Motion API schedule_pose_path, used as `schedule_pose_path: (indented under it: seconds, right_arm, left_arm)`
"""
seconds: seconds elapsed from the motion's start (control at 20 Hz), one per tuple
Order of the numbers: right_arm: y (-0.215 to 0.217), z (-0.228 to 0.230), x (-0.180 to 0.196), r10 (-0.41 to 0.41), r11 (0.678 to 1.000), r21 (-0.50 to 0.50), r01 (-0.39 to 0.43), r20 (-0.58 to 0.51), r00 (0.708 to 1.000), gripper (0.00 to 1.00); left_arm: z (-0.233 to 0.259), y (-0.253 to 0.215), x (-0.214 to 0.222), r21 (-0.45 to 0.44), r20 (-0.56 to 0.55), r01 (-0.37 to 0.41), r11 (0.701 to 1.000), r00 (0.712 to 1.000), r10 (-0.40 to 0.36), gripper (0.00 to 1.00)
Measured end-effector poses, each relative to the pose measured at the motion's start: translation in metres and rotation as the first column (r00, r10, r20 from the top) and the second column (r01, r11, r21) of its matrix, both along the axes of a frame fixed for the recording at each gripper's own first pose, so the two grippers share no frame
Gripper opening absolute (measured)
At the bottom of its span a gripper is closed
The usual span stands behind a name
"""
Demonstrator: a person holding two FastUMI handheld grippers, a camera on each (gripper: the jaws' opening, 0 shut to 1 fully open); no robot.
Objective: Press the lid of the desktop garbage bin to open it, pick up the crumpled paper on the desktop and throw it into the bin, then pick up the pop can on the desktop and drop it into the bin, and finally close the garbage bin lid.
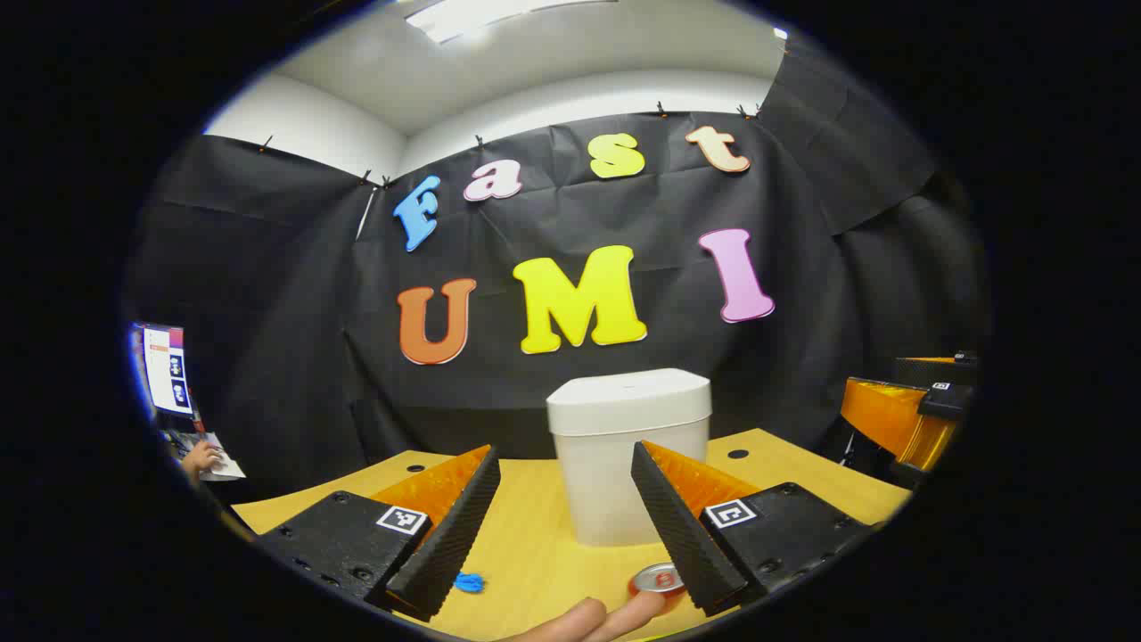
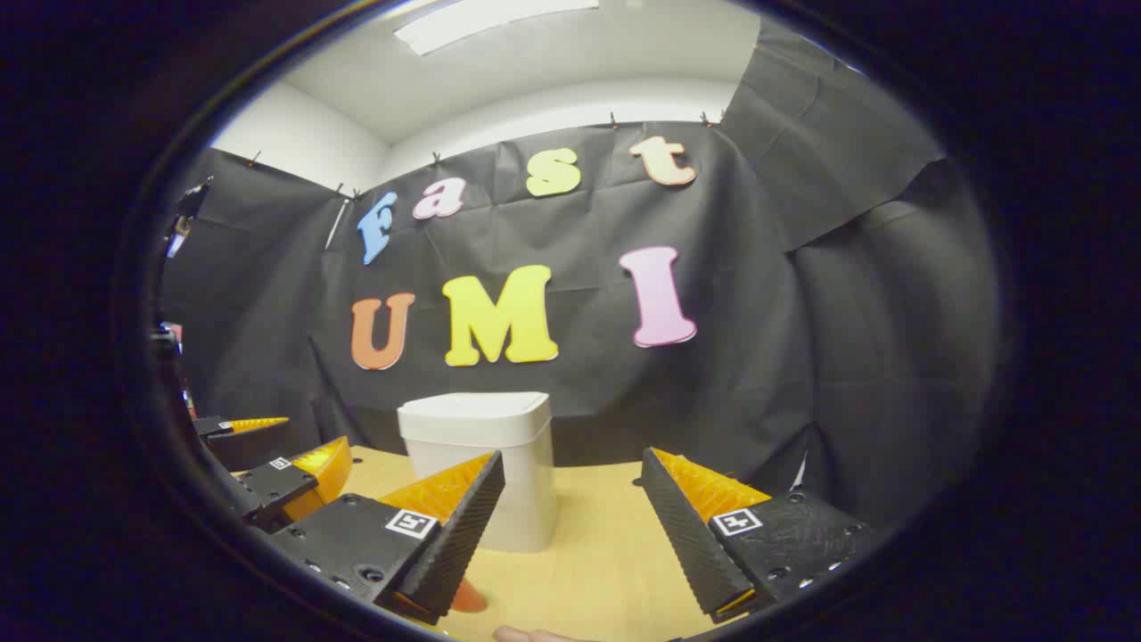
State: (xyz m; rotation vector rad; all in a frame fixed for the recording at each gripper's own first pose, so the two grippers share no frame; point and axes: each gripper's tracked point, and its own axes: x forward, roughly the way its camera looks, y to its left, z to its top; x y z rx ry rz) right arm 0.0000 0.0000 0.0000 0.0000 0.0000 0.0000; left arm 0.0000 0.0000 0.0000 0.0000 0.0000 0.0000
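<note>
The white garbage bin (image 1: pixel 624 464) stands on the wooden table with its lid (image 1: pixel 629 399) down. In the left gripper view, my left gripper (image 1: pixel 570 593) is open, low over the table in front of the bin. A small blue crumpled wad (image 1: pixel 469 583) lies between its fingers, nearer the left one. The pop can's top (image 1: pixel 657 580) peeks out beside the right finger. In the right gripper view the bin (image 2: pixel 481 473) stands ahead to the left. My right gripper (image 2: pixel 575 606) is open and holds nothing. A reddish shape (image 2: pixel 468 596) is half hidden behind its left finger.
A person's fingertips (image 1: pixel 588 621) rest on the table by the can. The right gripper (image 1: pixel 909 415) hangs at the table's right edge, the left gripper (image 2: pixel 285 477) at the left in the right gripper view. At the far left are a hand (image 1: pixel 201 459) and a screen (image 1: pixel 165 366).
</note>
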Motion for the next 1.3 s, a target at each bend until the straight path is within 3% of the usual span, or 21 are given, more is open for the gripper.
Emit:
schedule_pose_path:
  seconds: [0.1,0.15,0.25,0.55,0.9,1.1,1.3]
  right_arm:
    - [0.026,-0.002,-0.007,0.015,1.0,-0.006,-0.015,-0.009,1.0,0.99]
    - [0.038,-0.002,-0.011,0.021,1.0,-0.017,-0.021,-0.006,1.0,0.93]
    - [0.055,-0.003,-0.019,0.017,0.999,-0.041,-0.017,0.001,1.0,0.93]
    - [0.078,-0.018,-0.027,-0.001,0.993,-0.118,0.0,-0.006,1.0,0.95]
    - [0.073,-0.037,-0.021,-0.005,0.996,-0.093,-0.001,-0.062,0.998,0.96]
    - [0.056,-0.039,-0.017,-0.032,0.997,-0.072,0.026,-0.077,0.997,0.96]
    - [0.047,-0.043,-0.013,-0.045,0.998,-0.055,0.04,-0.094,0.994,0.99]
  left_arm:
    - [-0.012,0.031,-0.008,-0.028,-0.041,-0.018,0.999,0.999,0.017,0.97]
    - [-0.017,0.04,-0.012,-0.039,-0.053,-0.004,0.999,0.999,0.002,0.97]
    - [-0.029,0.06,-0.019,-0.048,-0.07,0.021,0.999,0.997,-0.024,0.97]
    - [-0.066,0.124,-0.027,-0.091,-0.099,-0.022,0.996,0.995,0.013,0.97]
    - [-0.083,0.119,-0.03,-0.101,-0.127,0.042,0.994,0.99,-0.054,0.96]
    - [-0.088,0.122,-0.027,-0.104,-0.151,0.024,0.994,0.988,-0.039,0.96]
    - [-0.093,0.111,-0.028,-0.102,-0.169,0.055,0.993,0.983,-0.072,0.96]
